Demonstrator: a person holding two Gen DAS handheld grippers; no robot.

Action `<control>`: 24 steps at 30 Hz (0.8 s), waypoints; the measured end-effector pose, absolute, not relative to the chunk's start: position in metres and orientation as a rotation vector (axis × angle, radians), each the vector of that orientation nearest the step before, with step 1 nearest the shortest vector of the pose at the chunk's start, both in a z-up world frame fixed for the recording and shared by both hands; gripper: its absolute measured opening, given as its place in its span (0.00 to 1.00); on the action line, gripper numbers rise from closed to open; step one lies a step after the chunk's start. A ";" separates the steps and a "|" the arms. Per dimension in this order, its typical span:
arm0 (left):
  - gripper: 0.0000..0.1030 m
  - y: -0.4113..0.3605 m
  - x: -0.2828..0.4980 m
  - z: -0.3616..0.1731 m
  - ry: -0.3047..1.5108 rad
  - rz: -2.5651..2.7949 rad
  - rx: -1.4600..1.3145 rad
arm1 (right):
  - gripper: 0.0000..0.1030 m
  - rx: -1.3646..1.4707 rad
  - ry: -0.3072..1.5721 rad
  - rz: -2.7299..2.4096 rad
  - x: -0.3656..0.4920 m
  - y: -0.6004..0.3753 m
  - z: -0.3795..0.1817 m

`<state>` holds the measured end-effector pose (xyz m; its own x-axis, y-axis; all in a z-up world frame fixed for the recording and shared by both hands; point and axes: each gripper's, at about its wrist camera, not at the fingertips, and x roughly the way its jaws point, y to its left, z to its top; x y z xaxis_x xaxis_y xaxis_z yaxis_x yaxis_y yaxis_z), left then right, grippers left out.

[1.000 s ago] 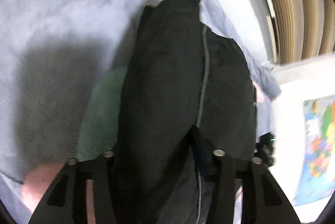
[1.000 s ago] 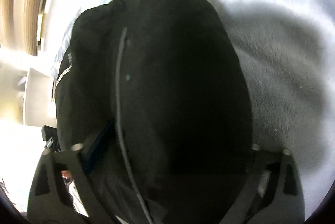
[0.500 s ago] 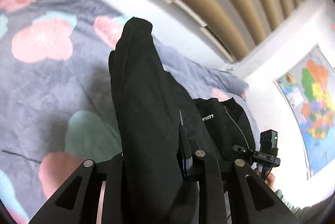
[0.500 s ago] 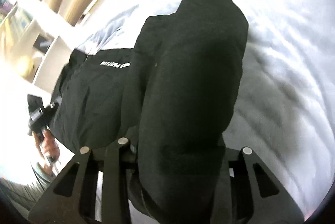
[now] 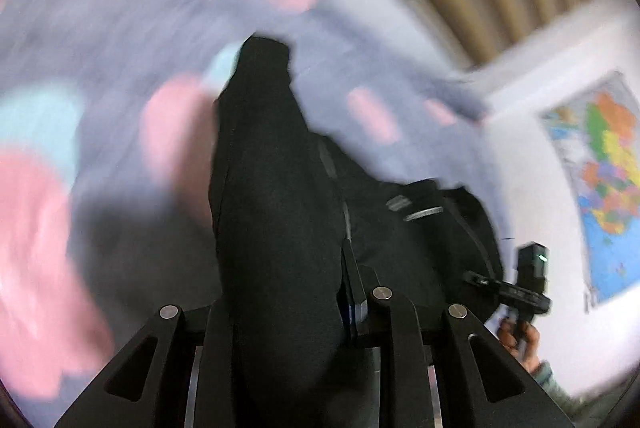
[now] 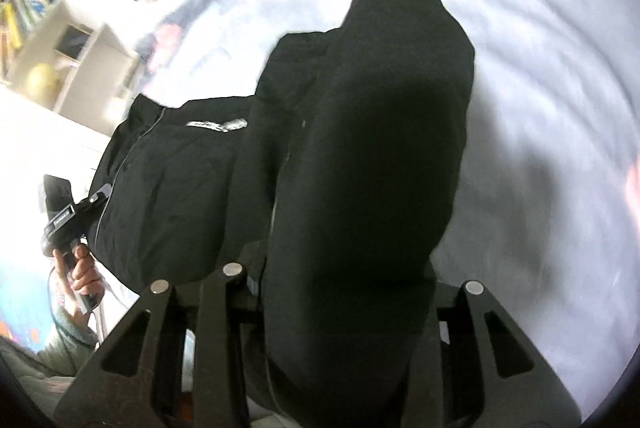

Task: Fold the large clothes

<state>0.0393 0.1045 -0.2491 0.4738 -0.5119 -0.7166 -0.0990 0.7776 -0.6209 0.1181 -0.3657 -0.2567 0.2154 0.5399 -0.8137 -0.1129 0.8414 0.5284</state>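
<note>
The floral bedspread (image 5: pixel 100 76) carries one black jacket (image 5: pixel 276 228), lifted over its middle with a sleeve hanging from each gripper. The fold looks barely under way: nothing lies flat or squared yet, and the body (white lettering on the chest) sags between the tools. Two grippers: the left gripper (image 5: pixel 280 312) is clamped on one sleeve, the right gripper (image 6: pixel 344 280) pinches the other (image 6: pixel 384 132). One wall map (image 5: pixel 600 196) is visible.

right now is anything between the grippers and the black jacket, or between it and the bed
Nothing visible. The left gripper and right gripper each already clamp a fold of the black jacket, which hangs over bare bedspread.
</note>
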 end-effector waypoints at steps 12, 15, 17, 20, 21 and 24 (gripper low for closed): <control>0.52 0.159 0.009 -0.309 1.153 -0.073 -0.846 | 0.74 0.562 1.348 0.198 0.098 -0.405 -0.286; 0.52 0.161 0.002 -0.266 1.098 -0.041 -0.720 | 0.75 0.447 1.288 0.154 0.089 -0.399 -0.246; 0.52 0.158 -0.004 -0.237 1.059 -0.026 -0.653 | 0.75 0.371 1.223 0.155 0.081 -0.394 -0.219; 0.52 0.141 -0.001 -0.204 1.013 -0.063 -0.568 | 0.75 0.294 1.146 0.200 0.084 -0.366 -0.194; 0.52 0.136 0.001 -0.203 1.012 -0.079 -0.550 | 0.75 0.276 1.141 0.223 0.073 -0.376 -0.196; 0.52 0.101 0.013 -0.217 1.072 -0.128 -0.494 | 0.75 0.226 1.174 0.269 0.081 -0.339 -0.213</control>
